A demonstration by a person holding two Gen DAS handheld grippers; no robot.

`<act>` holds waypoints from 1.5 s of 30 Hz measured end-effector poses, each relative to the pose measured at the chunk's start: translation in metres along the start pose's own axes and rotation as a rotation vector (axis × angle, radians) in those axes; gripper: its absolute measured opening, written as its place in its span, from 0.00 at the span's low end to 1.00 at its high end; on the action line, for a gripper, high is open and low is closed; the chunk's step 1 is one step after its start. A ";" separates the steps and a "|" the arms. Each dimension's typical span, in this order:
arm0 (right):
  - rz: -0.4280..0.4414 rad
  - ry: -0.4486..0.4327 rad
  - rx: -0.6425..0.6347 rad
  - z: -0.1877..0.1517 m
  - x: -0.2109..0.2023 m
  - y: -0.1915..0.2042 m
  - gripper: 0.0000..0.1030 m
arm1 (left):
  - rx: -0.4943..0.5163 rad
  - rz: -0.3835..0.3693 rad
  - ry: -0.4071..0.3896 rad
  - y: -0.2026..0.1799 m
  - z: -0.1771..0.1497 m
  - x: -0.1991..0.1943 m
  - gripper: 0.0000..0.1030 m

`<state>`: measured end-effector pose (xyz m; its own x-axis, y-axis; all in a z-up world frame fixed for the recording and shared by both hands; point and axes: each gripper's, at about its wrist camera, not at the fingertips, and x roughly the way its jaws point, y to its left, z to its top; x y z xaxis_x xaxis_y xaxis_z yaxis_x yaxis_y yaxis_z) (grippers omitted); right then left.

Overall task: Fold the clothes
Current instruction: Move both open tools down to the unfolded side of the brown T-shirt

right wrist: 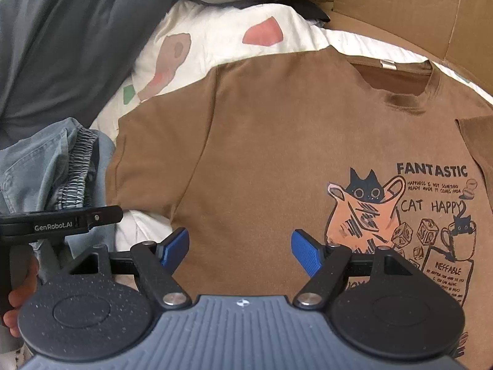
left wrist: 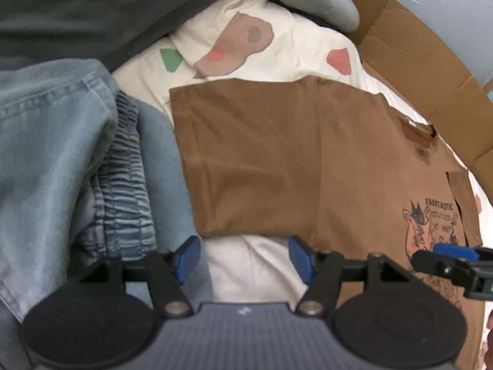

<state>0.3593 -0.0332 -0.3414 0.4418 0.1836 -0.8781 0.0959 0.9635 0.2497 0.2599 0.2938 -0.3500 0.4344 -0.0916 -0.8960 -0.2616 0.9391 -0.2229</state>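
Both wrist views steeply downward, close, sharing the brown T-shirt (left wrist: 277, 154) (right wrist: 277, 141)

Patterned white bedding (right wrist: 222, 24), brown T-shirt (right wrist: 277, 129), denim clothes (left wrist: 55, 141)

The brown T-shirt (right wrist: 262, 141) runs off the frame at three o'clock; small print under its cat graphic (right wrist: 363, 203) is illegible.

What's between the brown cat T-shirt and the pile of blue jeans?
Only a bare strip of white patterned bedsheet separates brown T-shirt and jeans, seen in the left wrist view.
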 end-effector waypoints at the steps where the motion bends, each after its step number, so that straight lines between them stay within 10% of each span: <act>1: 0.002 0.005 0.009 0.000 0.003 0.000 0.77 | -0.001 -0.004 0.002 0.000 0.000 0.001 0.64; 33: 0.065 0.080 -0.108 0.010 0.070 0.030 0.72 | -0.263 -0.105 0.005 0.031 -0.015 0.032 0.45; 45: 0.038 0.094 -0.083 0.000 0.071 0.024 0.72 | -0.392 -0.197 -0.135 0.043 -0.026 0.048 0.69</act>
<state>0.3932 0.0026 -0.3977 0.3576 0.2337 -0.9042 0.0047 0.9677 0.2520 0.2474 0.3209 -0.4124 0.6102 -0.1874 -0.7698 -0.4581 0.7092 -0.5358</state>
